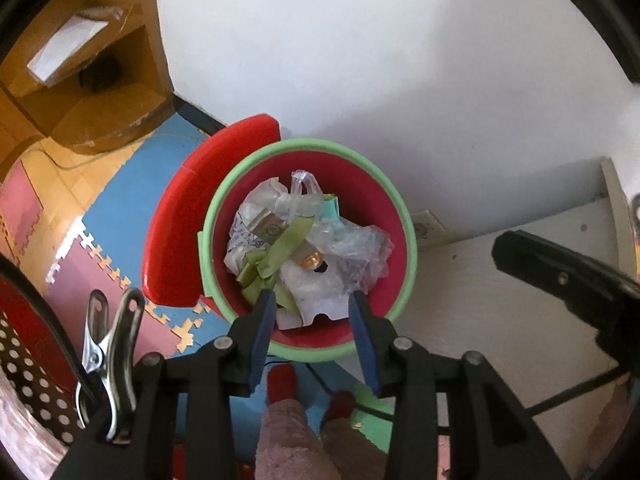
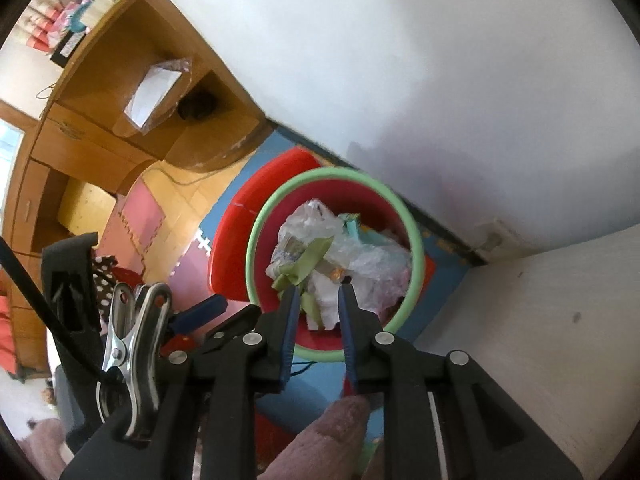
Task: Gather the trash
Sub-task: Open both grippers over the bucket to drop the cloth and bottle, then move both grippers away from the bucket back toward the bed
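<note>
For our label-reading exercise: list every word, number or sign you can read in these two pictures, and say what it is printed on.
None can be read.
Blue print on the crumpled white wrapper in the red bin: too blurred.
Marks on the small card beside the green ribbon: too small.
Boxes on the wooden shelf: print too small.

Below you, the foam-mat floor (image 1: 120, 184) carries the red, green-rimmed bin (image 1: 400, 208) at centre frame, red lid (image 1: 176, 216) just left.
</note>
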`<state>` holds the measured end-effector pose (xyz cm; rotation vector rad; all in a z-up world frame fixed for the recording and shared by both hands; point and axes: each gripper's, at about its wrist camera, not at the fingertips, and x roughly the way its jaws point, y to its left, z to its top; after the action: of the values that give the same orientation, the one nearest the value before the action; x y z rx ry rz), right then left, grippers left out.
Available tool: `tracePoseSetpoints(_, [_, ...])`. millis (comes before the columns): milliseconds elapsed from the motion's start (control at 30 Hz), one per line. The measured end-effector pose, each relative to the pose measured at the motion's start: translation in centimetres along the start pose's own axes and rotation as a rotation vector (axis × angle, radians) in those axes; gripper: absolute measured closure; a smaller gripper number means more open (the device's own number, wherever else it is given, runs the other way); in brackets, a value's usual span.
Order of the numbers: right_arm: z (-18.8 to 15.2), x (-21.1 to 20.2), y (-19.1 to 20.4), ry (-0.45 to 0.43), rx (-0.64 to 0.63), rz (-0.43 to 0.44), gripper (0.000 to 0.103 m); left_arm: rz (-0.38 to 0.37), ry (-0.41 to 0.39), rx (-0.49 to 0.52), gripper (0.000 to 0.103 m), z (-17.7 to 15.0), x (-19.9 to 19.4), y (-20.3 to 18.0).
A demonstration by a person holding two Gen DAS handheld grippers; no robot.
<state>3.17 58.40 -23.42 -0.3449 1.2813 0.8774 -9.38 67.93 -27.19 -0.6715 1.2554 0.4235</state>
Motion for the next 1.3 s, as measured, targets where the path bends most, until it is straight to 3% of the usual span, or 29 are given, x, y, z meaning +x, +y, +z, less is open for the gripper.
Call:
tracePoseSetpoints(733, [-9.2,-14.2,3.2,-0.321,-0.141,0.096,0.082,0.040,-0.178,0.062,0.063,-4.3,-12.9,-3.9])
tracePoseSetpoints(1300, [-20.1,-24.9,2.5,-0.500,-0.183,0.167,0.081,0.118,-0.305,0.086,0.063,-12.8,-23.1,-8.5])
